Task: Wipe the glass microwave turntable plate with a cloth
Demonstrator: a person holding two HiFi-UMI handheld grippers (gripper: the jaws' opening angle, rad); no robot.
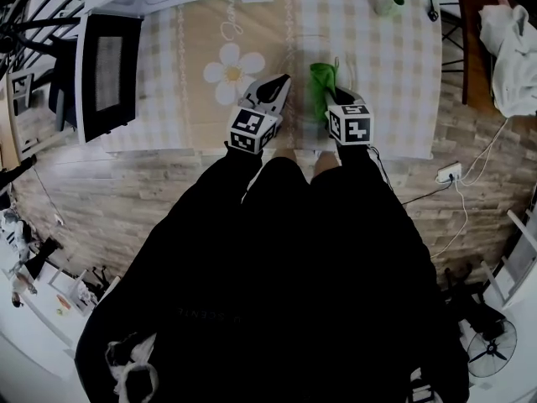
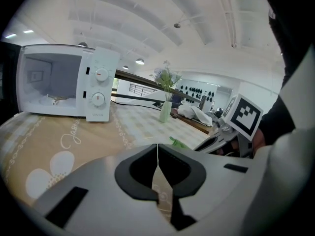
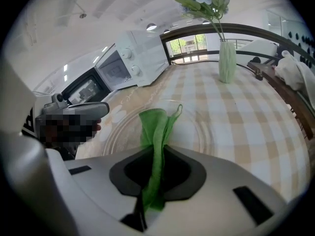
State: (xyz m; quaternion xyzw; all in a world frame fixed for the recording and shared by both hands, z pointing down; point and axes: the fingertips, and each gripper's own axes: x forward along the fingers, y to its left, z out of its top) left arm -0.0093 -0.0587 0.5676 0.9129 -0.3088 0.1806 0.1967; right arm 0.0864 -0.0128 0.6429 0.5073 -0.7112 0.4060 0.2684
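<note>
The right gripper (image 3: pixel 154 149), clamping the green cloth (image 3: pixel 156 124), faces the glass turntable plate (image 3: pixel 204 127) just ahead, while the left gripper (image 2: pixel 157 146) is pinched closed and empty; the wiping apparently remains to be done.

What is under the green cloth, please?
The clear glass plate lies under the green cloth, which the right gripper holds. The cloth hides part of the plate.

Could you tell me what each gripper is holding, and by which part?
The right gripper pinches the green fabric cloth by its bunched middle; the left gripper is shut on nothing.
</note>
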